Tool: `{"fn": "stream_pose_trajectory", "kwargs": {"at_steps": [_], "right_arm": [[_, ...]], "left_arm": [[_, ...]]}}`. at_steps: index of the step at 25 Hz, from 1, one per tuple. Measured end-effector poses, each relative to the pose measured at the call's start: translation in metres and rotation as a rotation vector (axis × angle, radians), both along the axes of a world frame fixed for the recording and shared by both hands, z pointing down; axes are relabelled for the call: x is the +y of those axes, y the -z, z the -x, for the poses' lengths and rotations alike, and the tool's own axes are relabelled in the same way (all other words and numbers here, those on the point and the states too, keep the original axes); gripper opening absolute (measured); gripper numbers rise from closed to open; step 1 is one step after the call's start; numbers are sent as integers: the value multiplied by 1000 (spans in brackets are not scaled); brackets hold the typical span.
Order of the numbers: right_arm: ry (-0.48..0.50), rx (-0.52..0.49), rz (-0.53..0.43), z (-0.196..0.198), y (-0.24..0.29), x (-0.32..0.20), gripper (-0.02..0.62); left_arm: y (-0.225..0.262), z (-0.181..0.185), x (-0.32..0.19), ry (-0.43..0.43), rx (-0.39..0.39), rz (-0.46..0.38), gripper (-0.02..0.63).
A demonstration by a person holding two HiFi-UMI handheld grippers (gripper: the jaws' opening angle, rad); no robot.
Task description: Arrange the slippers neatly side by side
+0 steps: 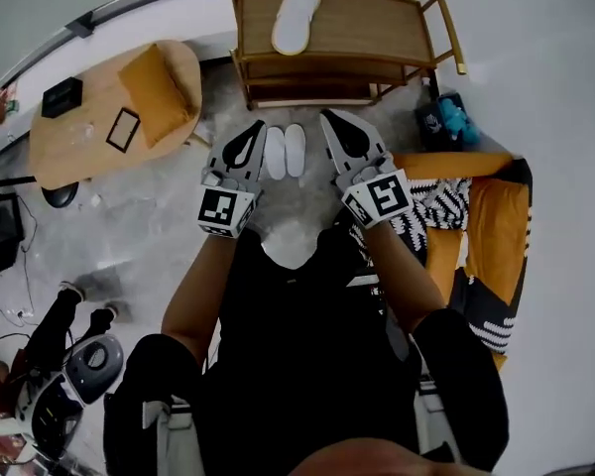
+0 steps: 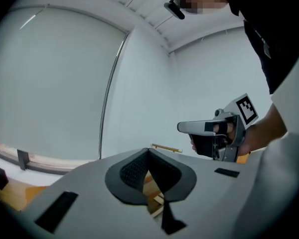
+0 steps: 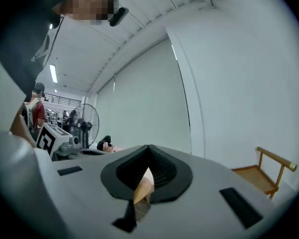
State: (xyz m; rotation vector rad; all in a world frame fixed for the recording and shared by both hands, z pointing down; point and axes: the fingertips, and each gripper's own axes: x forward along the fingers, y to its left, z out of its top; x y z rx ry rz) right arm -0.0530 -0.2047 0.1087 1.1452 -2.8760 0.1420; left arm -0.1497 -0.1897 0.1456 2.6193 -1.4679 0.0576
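Head view: the slippers (image 1: 285,151) are lying side by side on the floor (image 1: 159,216) before the wooden shelf (image 1: 377,28) (another slipper (image 1: 296,18) is sitting on top).

Left gripper view: the left tongs (image 2: 149,151) are pressing together, empty.

Right gripper view: the right tongs (image 3: 149,147) are likewise together, empty.

The pairing looks done to me; next is perhaps only a check.

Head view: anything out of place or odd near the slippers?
The two slippers on the floor lie neatly side by side. The odd thing: what looks like a third slipper lies alone on top of the wooden shelf, away from the pair, with no mate in sight.
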Motion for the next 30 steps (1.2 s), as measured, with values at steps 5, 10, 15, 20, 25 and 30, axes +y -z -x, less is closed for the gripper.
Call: {"fn": "stream_pose_trajectory", "kwargs": {"at_steps": [5,10,15,20,25,30], "right_arm": [[-55,38,-41,21,58,24,31],[-104,0,-29,26,88,31,31],[-69,-29,-19,18,114,72,31],[-78,-77,-19,-22,121,111,31],[-63,-101,-68,-63,137,164,31],[-35,-60,-99,-99,136,203,31]], "left_arm": [[73,36,22,-84,60,-79,15],[105,84,23,-96,72,-49,15],[124,102,57,-19,96,-38,15],[140,77,113,-8,106,-57,15],[140,34,178,-1,80,-49,15],[138,1,230,32,72,-27,15]]}}
